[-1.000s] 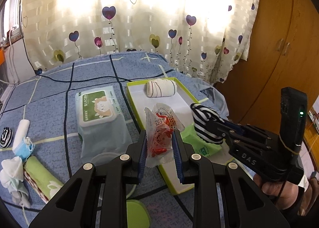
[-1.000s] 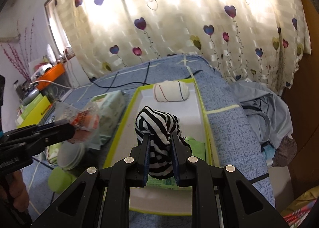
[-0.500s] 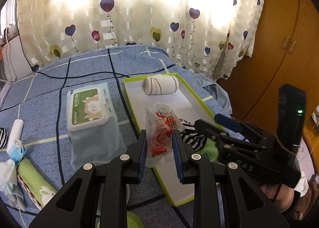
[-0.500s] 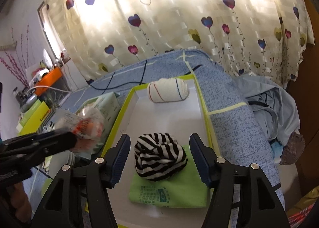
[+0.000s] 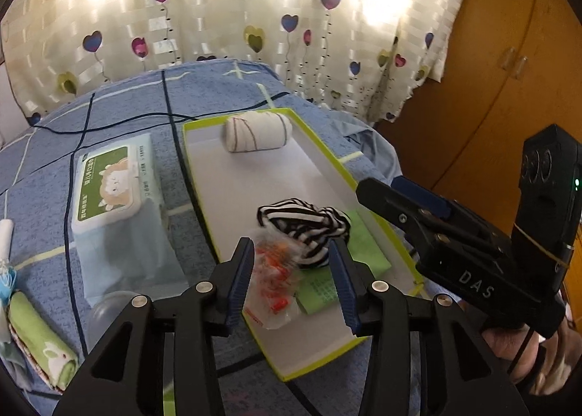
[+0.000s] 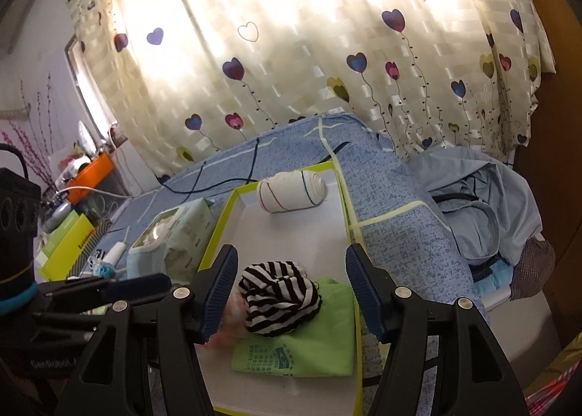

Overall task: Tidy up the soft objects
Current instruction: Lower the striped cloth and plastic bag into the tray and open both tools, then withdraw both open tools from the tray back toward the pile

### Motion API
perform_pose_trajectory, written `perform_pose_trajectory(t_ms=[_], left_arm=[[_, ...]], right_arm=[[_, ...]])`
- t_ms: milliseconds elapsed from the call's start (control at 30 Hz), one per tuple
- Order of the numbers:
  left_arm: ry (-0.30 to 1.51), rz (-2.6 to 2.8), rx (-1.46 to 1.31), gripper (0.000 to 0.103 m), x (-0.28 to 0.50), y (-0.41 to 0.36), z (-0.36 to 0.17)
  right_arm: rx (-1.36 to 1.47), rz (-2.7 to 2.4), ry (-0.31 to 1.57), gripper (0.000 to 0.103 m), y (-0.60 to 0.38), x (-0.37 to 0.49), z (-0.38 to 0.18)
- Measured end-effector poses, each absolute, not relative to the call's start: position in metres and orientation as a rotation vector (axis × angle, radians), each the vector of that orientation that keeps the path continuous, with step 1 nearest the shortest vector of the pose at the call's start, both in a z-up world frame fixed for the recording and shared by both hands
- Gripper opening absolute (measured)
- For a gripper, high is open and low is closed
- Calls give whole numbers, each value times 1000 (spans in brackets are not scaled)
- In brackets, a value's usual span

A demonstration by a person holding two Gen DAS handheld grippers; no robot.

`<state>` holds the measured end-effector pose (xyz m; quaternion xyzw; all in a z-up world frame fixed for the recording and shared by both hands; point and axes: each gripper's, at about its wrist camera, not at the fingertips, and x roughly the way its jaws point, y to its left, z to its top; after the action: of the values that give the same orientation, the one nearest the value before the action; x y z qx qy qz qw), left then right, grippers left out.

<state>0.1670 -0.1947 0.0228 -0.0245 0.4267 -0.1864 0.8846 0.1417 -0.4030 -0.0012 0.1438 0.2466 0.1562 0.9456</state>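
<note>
We see our left gripper [image 5: 291, 270] opening, its clear snack packet [image 5: 274, 285] now dropped into the green-rimmed tray [image 5: 378, 205] on the blue bedspread [image 5: 120, 107]. At three o'clock, our right gripper [image 6: 291, 285] stands parted over the released striped sock [image 6: 280, 298]; the heart curtain [image 5: 254, 16] hangs at twelve.

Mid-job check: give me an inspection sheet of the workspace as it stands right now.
Surface: blue checked bedspread.
Job's things: green-rimmed tray holds rolled white cloth, striped sock bundle on green towel, clear packet with orange contents.
Clutter: wipes pack, folded green cloth and small items left of the tray.
Grippers: left gripper opening, packet between its fingers; right gripper open, straddling the sock bundle.
Cables: dark cable across the bedspread.
Surroundings: heart-print curtain, wooden wardrobe.
</note>
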Motion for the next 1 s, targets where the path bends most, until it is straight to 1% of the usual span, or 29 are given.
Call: perform_pose_trajectory(t_ms=[567,1000], left_arm=[[792,-400,-108,44,132,-172,51],[735,-341,-173,44,97,-126,63]], right_arm=[[224,323,494,62,-386,109,17],[117,378,481,63,-340,76,37]])
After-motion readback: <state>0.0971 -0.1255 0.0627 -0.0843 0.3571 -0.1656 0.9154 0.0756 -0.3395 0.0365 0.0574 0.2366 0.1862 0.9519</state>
